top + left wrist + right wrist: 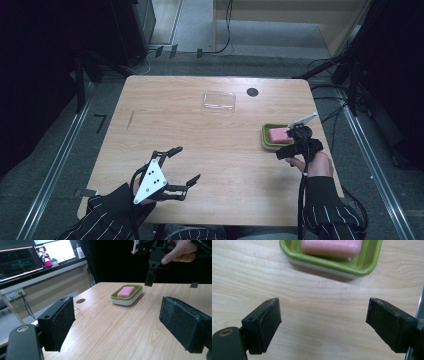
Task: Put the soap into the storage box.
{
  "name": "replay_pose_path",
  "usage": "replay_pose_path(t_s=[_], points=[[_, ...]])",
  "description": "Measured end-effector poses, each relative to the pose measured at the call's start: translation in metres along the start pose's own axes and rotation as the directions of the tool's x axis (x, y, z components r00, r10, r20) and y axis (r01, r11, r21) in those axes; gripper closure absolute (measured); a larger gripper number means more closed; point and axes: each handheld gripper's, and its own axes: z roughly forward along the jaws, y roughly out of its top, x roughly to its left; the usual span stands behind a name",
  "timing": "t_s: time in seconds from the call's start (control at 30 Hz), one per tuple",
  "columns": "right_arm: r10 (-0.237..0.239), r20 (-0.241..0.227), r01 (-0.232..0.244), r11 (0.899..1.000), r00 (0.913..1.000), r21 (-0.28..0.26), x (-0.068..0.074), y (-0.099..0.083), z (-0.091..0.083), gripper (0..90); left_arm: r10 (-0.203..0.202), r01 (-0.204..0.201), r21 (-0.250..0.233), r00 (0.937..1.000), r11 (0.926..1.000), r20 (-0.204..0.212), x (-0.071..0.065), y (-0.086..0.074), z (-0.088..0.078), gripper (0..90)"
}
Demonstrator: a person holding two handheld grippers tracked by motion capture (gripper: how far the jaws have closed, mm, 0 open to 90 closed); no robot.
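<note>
— Where's the pink soap [279,134]?

— In the green dish [267,141], at 3 o'clock on the surface [200,130], close to the right edge.

— And the right gripper [323,322]?

— Just at 6 o'clock of the dish, above the wood. Fingers spread wide, holding nothing; likely kept that wide to straddle the dish or the bar.

— Left gripper [187,162]?

— Parked at 7 o'clock near the front edge, fingers equally wide and empty, well apart from the dish. Probably out of the way on purpose.

— Room to move?

— Bare wood across the middle. Clear lid [219,100] alone at 12 o'clock, beside a dark round spot [252,92]. Little margin between the dish and the right edge, so worth care there.
</note>
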Motion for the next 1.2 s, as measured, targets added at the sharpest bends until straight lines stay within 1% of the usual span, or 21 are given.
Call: replay_pose_path(t_s=[0.27, 0.53, 0.6, 0.67, 0.73, 0.9, 0.93, 1.03, 1.07, 1.13, 1.2], points=[[-0.016, 0.000, 0.016, 1.000, 0.9999, 0.022, -0.001, -0.019, -0.002, 13.0, 0.000, 0.000, 0.001, 1.0000, 1.0000, 0.000, 0.000, 0.000, 0.000, 13.5], [-0.023, 0.000, 0.023, 0.999, 0.9997, 0.033, -0.002, -0.038, -0.004, 13.0, 0.000, 0.000, 0.003, 1.0000, 1.0000, -0.001, -0.001, 0.000, 0.000, 13.5], [-0.024, 0.002, 0.024, 0.999, 0.9997, 0.043, -0.001, -0.042, -0.003, 13.0, -0.001, 0.001, -0.001, 1.0000, 1.0000, 0.001, -0.001, 0.000, 0.000, 13.5], [-0.024, 0.005, 0.024, 0.999, 0.9997, 0.048, -0.001, -0.046, -0.002, 13.0, -0.001, 0.001, 0.000, 1.0000, 1.0000, 0.001, -0.001, 0.000, 0.000, 13.5], [-0.025, 0.006, 0.025, 0.998, 0.9997, 0.065, 0.000, -0.051, 0.002, 13.0, -0.001, 0.001, 0.000, 1.0000, 1.0000, 0.000, -0.001, 0.000, 0.000, 13.5], [-0.039, 0.002, 0.038, 0.996, 0.9992, 0.084, 0.000, -0.057, 0.006, 13.0, 0.000, 0.000, 0.000, 1.0000, 1.0000, 0.000, -0.001, 0.000, 0.000, 13.6], [-0.050, 0.000, 0.050, 0.994, 0.9988, 0.093, 0.002, -0.061, 0.008, 13.0, -0.001, 0.001, -0.001, 1.0000, 1.0000, 0.000, -0.001, 0.000, 0.000, 13.5], [-0.050, 0.000, 0.050, 0.993, 0.9988, 0.106, 0.005, -0.065, 0.011, 13.1, 0.000, 0.000, 0.000, 1.0000, 1.0000, 0.001, -0.001, 0.000, 0.000, 13.5], [-0.065, -0.002, 0.065, 0.991, 0.9979, 0.115, 0.007, -0.070, 0.014, 13.1, -0.001, 0.001, 0.000, 1.0000, 1.0000, 0.001, -0.001, 0.000, 0.000, 13.6], [-0.070, 0.000, 0.070, 0.989, 0.9975, 0.128, 0.009, -0.073, 0.015, 13.1, 0.001, -0.001, 0.001, 1.0000, 1.0000, 0.001, -0.001, 0.000, 0.001, 13.6], [-0.076, -0.002, 0.075, 0.989, 0.9971, 0.130, 0.012, -0.077, 0.017, 13.1, 0.001, -0.001, 0.002, 1.0000, 1.0000, 0.001, -0.001, 0.000, 0.001, 13.5]])
